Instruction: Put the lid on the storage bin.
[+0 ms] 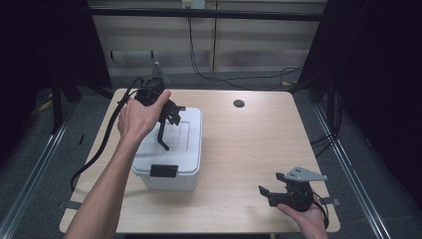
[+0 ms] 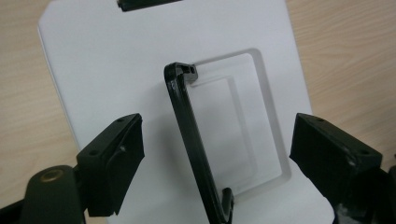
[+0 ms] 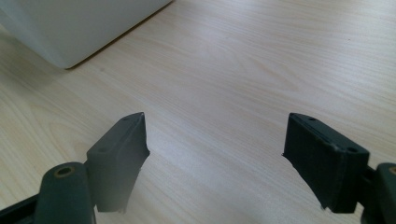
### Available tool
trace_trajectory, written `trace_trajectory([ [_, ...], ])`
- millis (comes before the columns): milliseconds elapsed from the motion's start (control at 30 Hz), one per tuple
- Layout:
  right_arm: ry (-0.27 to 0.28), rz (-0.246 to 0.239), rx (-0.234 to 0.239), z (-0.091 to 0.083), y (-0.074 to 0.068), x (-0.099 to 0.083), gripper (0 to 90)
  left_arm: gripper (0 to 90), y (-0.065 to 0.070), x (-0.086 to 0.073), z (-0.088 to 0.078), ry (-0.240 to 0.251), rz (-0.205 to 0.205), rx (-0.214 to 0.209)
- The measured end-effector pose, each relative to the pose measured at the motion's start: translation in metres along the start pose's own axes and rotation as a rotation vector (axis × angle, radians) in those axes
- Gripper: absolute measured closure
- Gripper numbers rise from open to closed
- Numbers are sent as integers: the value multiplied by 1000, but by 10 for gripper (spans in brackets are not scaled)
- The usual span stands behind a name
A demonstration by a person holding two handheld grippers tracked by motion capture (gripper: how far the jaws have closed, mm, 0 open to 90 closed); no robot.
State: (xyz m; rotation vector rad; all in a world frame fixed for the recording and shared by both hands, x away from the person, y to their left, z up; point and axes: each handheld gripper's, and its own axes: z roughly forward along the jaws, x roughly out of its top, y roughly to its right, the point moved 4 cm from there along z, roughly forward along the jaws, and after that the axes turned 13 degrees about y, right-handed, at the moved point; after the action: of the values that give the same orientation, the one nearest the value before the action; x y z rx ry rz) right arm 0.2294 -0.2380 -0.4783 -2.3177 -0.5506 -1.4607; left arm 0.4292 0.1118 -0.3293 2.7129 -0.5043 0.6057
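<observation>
A white plastic box (image 1: 171, 159) with a flat lid (image 2: 107, 60) stands on the left half of the table. Its black carry handle (image 1: 162, 135) is raised upright from the lid's recess. My left gripper (image 1: 171, 115) hovers over the lid, held from above by a hand. In the left gripper view the handle (image 2: 189, 135) stands between the wide jaws of that gripper (image 2: 217, 128), and neither pad touches it. My right gripper (image 1: 271, 191) rests low near the table's front right edge, open with nothing between its jaws (image 3: 215, 126). A corner of the box (image 3: 70, 28) lies ahead of it.
A black latch (image 1: 163, 171) sits on the box's near face. The wooden table (image 1: 249, 149) has a round cable hole (image 1: 239, 103) at the back. Bare tabletop lies between the box and the right gripper. Cables run on the floor behind and beside the table.
</observation>
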Motion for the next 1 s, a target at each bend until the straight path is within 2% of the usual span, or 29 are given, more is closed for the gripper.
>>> trace_trajectory([
  [33, -3, -2, 1, 0, 0, 0, 208, 172, 0, 0, -1, 9, 4, -12],
  [133, -3, -1, 1, 0, 0, 0, 208, 172, 0, -1, -7, 47, 55, -43],
  [200, -4, -1, 1, 0, 0, 0, 208, 167, -1, -2, -9, 47, 71, -27],
  [267, -3, -3, 1, 0, 0, 0, 208, 175, -3, -5, -11, 43, 114, -2],
  [333, 0, -1, 0, 0, 0, 0, 208, 182, -6, -7, -15, 56, 132, -19],
  [367, 0, 0, 1, 0, 0, 0, 208, 183, -8, -8, -16, 71, 126, -39],
  [433, 0, 0, 0, 0, 0, 0, 208, 183, -15, -11, -18, 93, 119, -49],
  [500, -1, 1, 0, 0, 0, 0, 208, 183, -23, -15, -19, 100, 140, -43],
  [567, -1, 1, 1, 0, 0, 0, 208, 183, -29, -19, -20, 103, 155, -20],
  [633, -3, 3, -2, 0, 1, 0, 208, 183, -36, -24, -20, 125, 172, -22],
  [667, -2, 3, -3, 0, 1, 0, 208, 183, -38, -26, -21, 134, 164, -25],
  [733, -3, 4, -4, 0, 1, 0, 208, 183, -44, -31, -23, 150, 170, -55],
  [767, -2, 2, -4, 0, 1, 0, 208, 187, -46, -32, -25, 166, 155, -56],
  [1000, -1, 7, -7, 0, 1, 0, 208, 183, -57, -44, -35, 239, 175, -107],
])
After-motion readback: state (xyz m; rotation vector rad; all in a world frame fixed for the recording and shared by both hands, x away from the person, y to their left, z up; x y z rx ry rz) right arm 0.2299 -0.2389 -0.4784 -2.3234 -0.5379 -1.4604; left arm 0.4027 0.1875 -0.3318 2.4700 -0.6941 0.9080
